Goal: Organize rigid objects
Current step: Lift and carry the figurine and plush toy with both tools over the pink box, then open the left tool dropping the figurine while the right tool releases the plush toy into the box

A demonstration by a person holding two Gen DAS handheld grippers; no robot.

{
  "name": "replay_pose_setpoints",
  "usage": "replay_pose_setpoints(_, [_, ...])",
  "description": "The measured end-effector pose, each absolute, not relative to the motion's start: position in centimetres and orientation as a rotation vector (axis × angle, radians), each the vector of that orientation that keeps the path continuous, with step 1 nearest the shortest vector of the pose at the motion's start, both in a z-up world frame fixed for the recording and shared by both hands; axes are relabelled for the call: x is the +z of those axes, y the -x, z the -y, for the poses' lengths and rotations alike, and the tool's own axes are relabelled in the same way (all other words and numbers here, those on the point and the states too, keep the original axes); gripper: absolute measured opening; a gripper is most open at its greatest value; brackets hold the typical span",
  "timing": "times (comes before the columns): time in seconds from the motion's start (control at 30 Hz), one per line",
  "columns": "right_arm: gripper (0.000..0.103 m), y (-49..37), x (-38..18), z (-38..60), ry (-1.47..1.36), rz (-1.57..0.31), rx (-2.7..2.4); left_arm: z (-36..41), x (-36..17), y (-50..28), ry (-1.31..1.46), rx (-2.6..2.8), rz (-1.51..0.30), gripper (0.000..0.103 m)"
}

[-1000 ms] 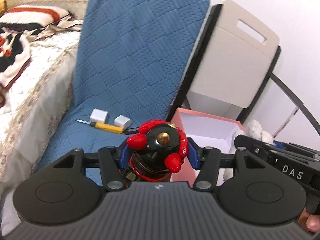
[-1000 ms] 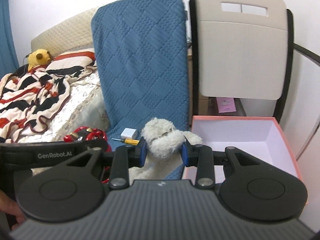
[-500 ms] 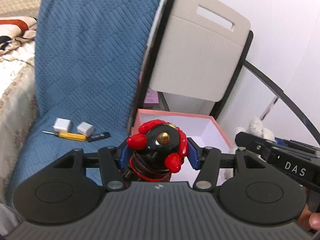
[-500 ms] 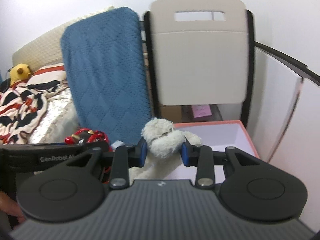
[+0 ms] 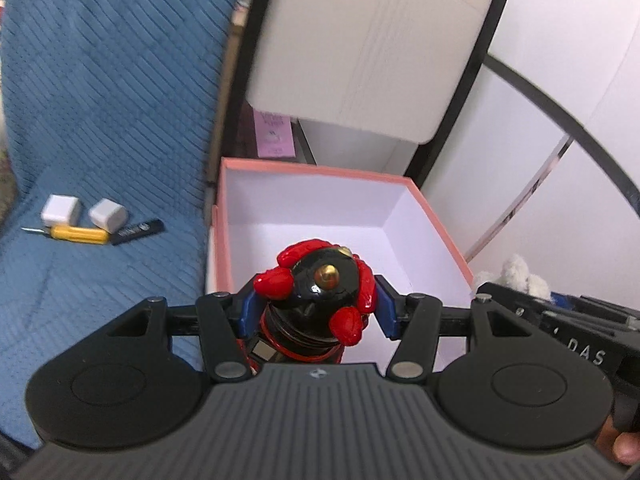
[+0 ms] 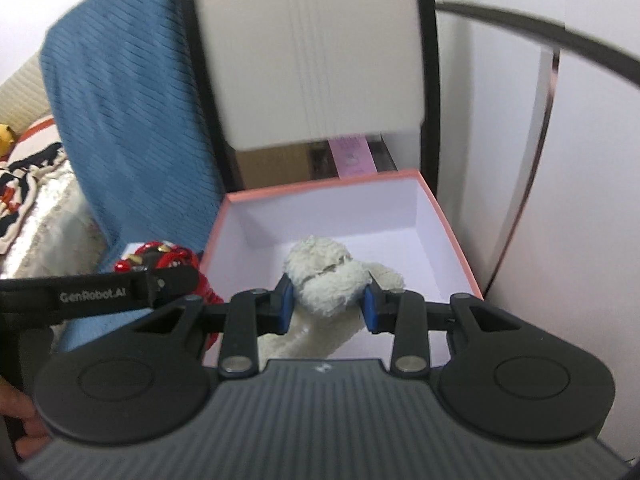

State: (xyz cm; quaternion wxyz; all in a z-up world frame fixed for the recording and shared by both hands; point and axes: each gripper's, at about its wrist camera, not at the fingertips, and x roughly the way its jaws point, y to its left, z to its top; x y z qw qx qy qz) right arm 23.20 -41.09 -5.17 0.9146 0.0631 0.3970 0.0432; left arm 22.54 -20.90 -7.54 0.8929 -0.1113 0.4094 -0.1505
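**Both claws loaded over the pink box**

In our left wrist view, the left gripper (image 5: 316, 308) is clamped on a red and black figure (image 5: 320, 300). Its blue pads (image 5: 246, 312) press the figure's flanks from both sides, with the jaws held partly apart by the body between them. The figure's glossy black top with a brass stud faces the camera, and we see it in front of the near part of the pink box (image 5: 436, 216), whose white interior opens toward 12 o'clock.

In our right wrist view, the right gripper (image 6: 326, 306) is closed on a white plush toy (image 6: 332, 276). The blue pads (image 6: 285, 304) squeeze the fluffy body at 9 and 3 o'clock, and the toy bulges out ahead of them. It appears against the pink box (image 6: 448, 232) interior; we cannot tell whether it touches the floor.

At 9 o'clock in the left view, on the blue quilted cover (image 5: 104, 92), lie two white chargers (image 5: 60, 210), (image 5: 107, 215), a yellow-handled screwdriver (image 5: 78, 234) just below them, and a black stick (image 5: 138, 231) touching the screwdriver's end. A beige folding chair (image 5: 368, 48) stands behind the box at 12 o'clock.
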Motion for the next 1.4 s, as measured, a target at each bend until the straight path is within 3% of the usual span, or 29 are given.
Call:
replay_pose_setpoints(0.73, [0.037,-29.1,-16.4,45.8,-0.192,-1.009,0.073,27.4,-15.6,-29.1,0.162,-0.322,-1.016,0.062])
replay_pose_setpoints(1.1, [0.038,-29.8,-17.3,45.7,-0.191,-1.021,0.071,27.3,-15.9,-29.2,0.163,-0.325,-1.023,0.062])
replay_pose_setpoints(1.4, [0.046,-29.2,-16.4,45.7,-0.208,-1.020,0.032,26.6,-14.7,-28.4,0.161,-0.333,-1.000,0.064])
